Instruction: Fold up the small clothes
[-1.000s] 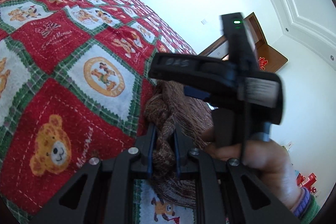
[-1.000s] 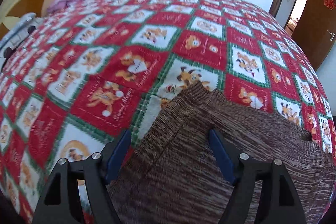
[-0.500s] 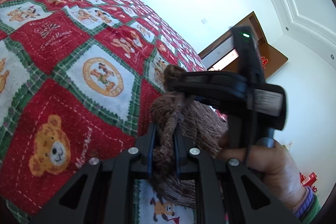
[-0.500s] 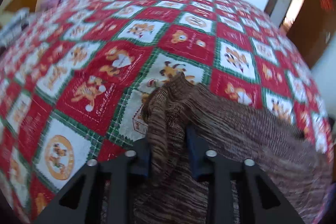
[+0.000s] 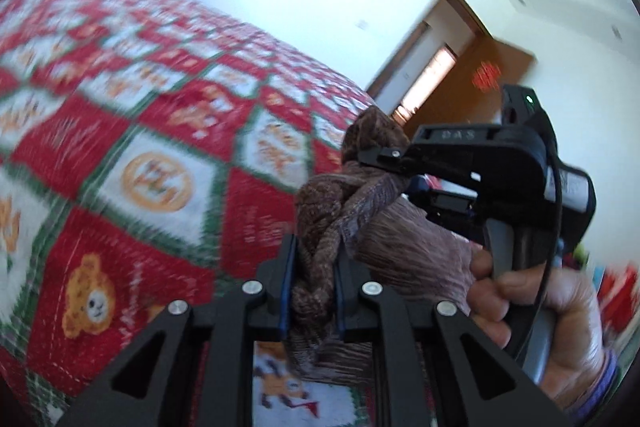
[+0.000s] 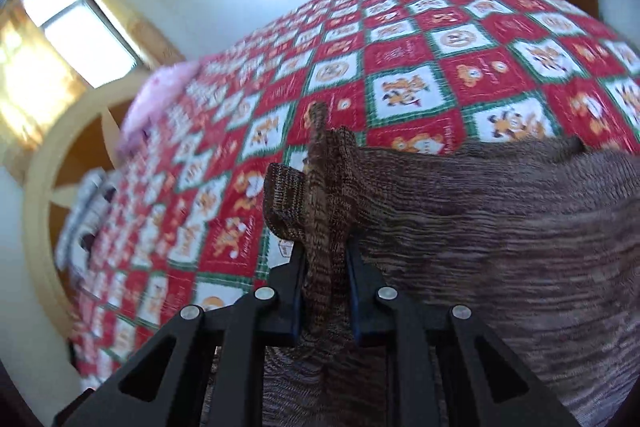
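Note:
A brown ribbed knit garment [image 6: 500, 227] lies on the red, white and green bear-print quilt [image 6: 400, 47]. My right gripper [image 6: 326, 255] has its jaws closing on a bunched corner of the knit, which stands up between the pads. In the left wrist view my left gripper [image 5: 314, 255] is shut on another twisted bunch of the same garment [image 5: 408, 239]. Just beyond it the right gripper [image 5: 376, 157] pinches the cloth, held by a person's hand [image 5: 560, 311]. The two grips are close together, and the cloth is raised off the quilt between them.
A pink pillow [image 6: 160, 95] lies at the head of the bed by a curved pale headboard [image 6: 44, 155] and a bright window [image 6: 80, 27]. A wooden door [image 5: 472, 67] stands open past the bed's far corner. The quilt [image 5: 160, 147] spreads wide to the left.
The right gripper went from wide open over the flat knit to shut on a gathered corner, then rolled and rose. The left gripper lifted and rolled with its bunch.

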